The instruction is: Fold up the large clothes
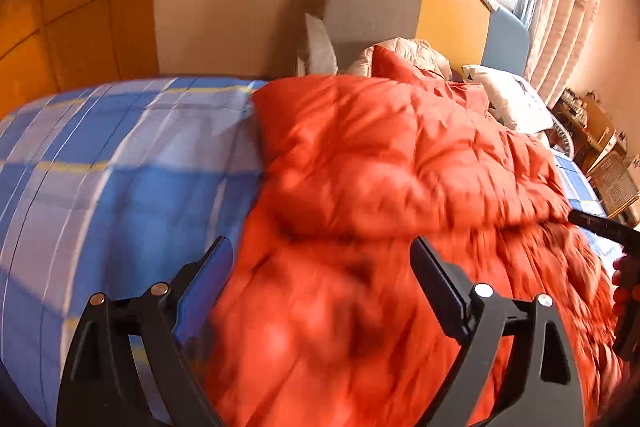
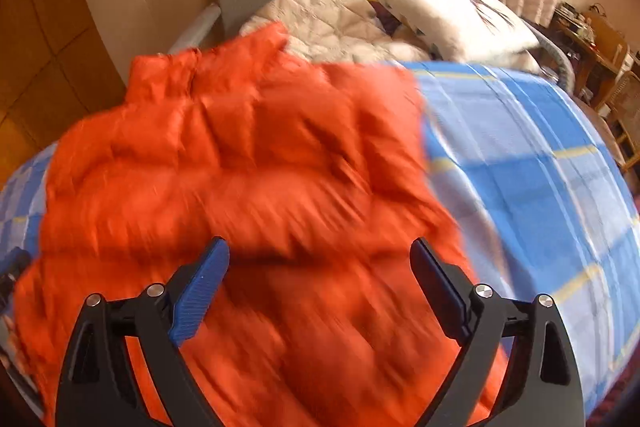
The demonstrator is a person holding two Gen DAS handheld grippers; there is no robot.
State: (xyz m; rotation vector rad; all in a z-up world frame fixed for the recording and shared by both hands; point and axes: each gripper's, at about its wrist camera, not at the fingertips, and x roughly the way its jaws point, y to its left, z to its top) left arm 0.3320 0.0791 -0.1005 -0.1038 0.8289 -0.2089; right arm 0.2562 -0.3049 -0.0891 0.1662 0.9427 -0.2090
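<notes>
Seen along the left gripper [image 1: 322, 263], its jaws stand wide apart with nothing pinched. Under its left finger lies the bed [image 1: 100, 163], covered in a blue plaid sheet. Ahead of it and to its right, an orange puffer jacket [image 1: 384, 163] is spread on the sheet, one quilted layer doubled over another, probably so the bulk lies flat for the next fold. At the far right edge of that view a hand holds the other tool against the jacket's side.

Seen along the right gripper [image 2: 320, 259], the jaws are likewise spread and empty, hovering above the jacket's lower half. The collar points away, toward the headboard. To its right the sheet lies bare. Beyond the jacket sit a pale quilt [image 2: 332, 23] and a pillow [image 2: 452, 19], clear of the folding space.
</notes>
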